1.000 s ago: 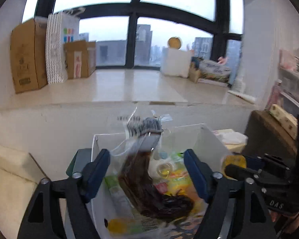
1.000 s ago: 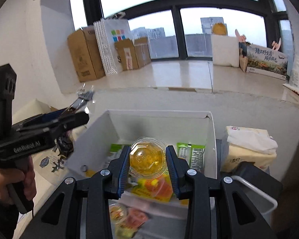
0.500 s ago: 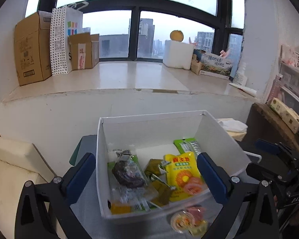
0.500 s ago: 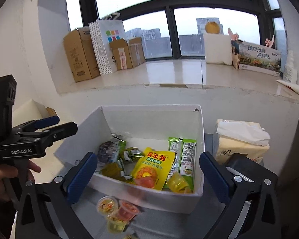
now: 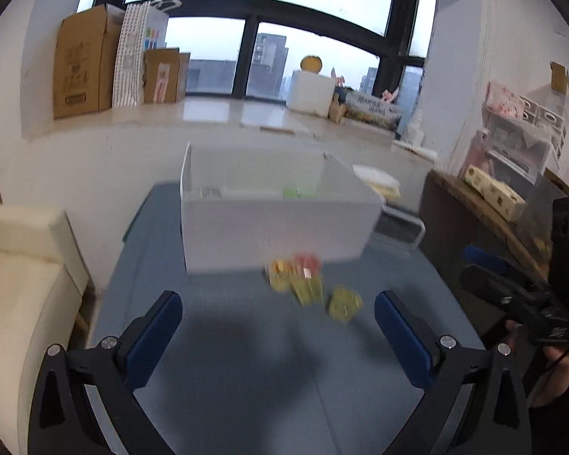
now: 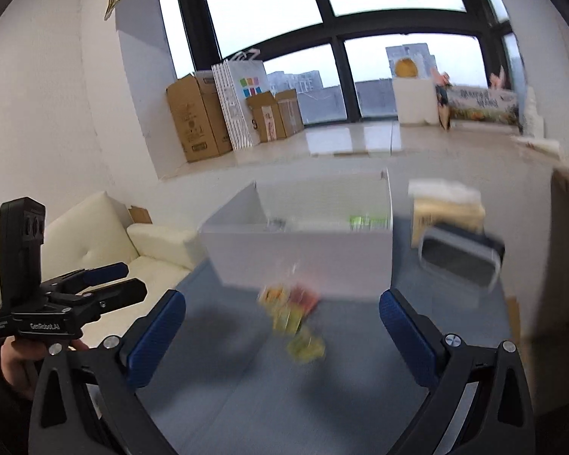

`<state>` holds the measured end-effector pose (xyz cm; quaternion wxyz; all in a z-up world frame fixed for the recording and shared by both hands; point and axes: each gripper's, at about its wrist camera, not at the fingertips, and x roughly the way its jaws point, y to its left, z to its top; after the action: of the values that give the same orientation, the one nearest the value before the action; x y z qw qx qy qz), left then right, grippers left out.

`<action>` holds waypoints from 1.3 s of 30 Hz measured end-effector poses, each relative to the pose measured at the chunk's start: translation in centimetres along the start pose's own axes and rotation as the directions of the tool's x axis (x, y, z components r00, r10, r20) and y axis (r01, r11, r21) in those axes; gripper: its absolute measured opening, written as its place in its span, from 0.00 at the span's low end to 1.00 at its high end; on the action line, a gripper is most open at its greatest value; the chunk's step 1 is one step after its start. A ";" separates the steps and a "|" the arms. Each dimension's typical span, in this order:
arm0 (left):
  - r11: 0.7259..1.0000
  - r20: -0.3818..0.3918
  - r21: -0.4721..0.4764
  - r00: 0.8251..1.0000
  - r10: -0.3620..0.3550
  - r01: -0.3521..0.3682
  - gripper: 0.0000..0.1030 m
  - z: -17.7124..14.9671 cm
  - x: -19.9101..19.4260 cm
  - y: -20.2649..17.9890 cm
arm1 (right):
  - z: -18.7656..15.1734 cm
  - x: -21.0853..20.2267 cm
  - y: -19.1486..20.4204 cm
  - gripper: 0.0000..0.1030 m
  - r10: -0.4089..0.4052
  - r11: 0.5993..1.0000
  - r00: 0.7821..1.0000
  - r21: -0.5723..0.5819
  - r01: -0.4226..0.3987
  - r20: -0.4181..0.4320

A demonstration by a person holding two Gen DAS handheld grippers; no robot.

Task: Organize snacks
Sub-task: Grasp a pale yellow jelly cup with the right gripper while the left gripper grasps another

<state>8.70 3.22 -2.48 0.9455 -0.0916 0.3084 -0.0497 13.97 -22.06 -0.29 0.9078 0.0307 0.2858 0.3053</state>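
Four blurred jelly cups [image 5: 311, 288] (orientation unreadable) front box [image 5: 277, 223].

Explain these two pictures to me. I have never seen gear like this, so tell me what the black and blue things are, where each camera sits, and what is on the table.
A person holds a hand tool in each hand; each has two blue-padded jaws and a wide-angle camera that looks forward along them. One picture comes from the left gripper, the other from the right gripper; each also shows the other tool off to one side. Both sets of jaws have just been opening, stand wide apart and hold nothing. On the grey table stands a white box with snacks inside, only partly visible. In front of it lie a few small jelly cups, blurred. A pale sofa stands beside the table.
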 end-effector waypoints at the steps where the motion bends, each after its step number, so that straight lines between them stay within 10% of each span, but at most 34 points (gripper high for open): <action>1: 1.000 -0.015 -0.013 1.000 -0.007 0.007 1.00 -1.1 -0.4 -0.1 | -1.2 0.1 0.3 1.00 -0.008 1.000 1.000 0.004 0.008 -0.011; 23: 0.996 -0.077 -0.086 0.997 0.027 -0.034 1.00 -5.1 -1.9 2.4 | -4.4 14.3 -1.9 0.99 -0.166 0.985 0.938 -0.090 0.145 -0.305; 28: 0.996 -0.103 -0.083 0.994 0.030 -0.039 1.00 -5.2 -0.8 2.2 | -4.9 16.0 -1.3 0.40 -0.218 0.970 0.909 -0.184 0.161 -0.355; 39: 0.999 -0.156 -0.039 0.987 0.030 -0.036 1.00 -3.3 5.9 -1.5 | -3.6 6.7 -2.9 0.33 -0.097 0.995 0.967 -0.057 0.085 -0.237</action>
<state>11.42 0.44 -8.17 0.9173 -0.1019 0.3834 -0.0346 17.96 -20.99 -7.36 0.8803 -0.0404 0.3872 0.2713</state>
